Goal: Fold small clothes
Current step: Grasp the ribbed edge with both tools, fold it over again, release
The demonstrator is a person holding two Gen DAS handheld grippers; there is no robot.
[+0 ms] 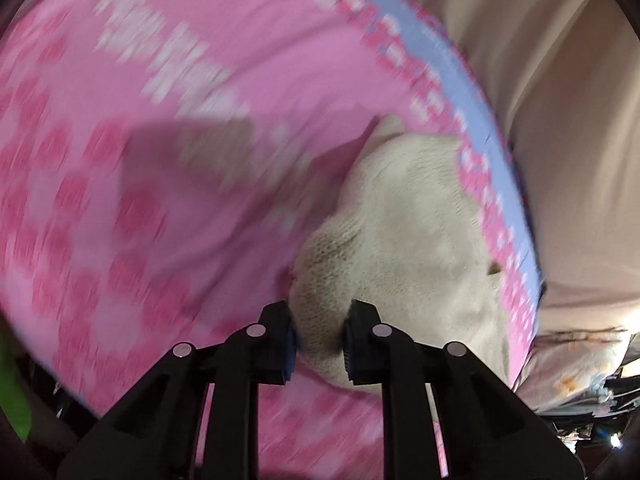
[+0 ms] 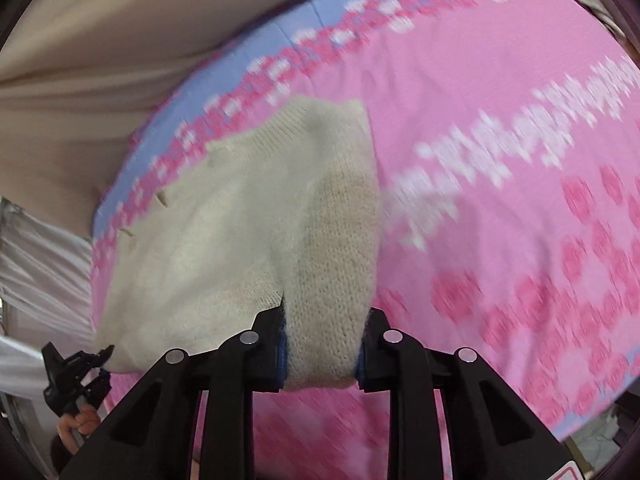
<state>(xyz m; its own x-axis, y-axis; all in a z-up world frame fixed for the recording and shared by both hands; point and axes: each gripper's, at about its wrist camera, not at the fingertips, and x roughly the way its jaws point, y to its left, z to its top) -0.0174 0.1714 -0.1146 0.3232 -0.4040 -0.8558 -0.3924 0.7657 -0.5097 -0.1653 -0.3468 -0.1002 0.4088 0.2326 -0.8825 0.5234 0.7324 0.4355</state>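
Observation:
A cream knitted garment lies on a pink patterned bedspread near its blue border. In the left wrist view my left gripper is shut on a bunched edge of the knit, which fills the gap between the pads. In the right wrist view the garment spreads to the left, with a folded sleeve-like strip running down into my right gripper, which is shut on that strip. The left gripper also shows there, at the garment's lower left corner, held by a hand.
The bedspread has a blue border along its far edge. Beyond it hangs beige cloth, also visible as beige cloth on the right. White fabric lies at the left, and cluttered items sit lower right.

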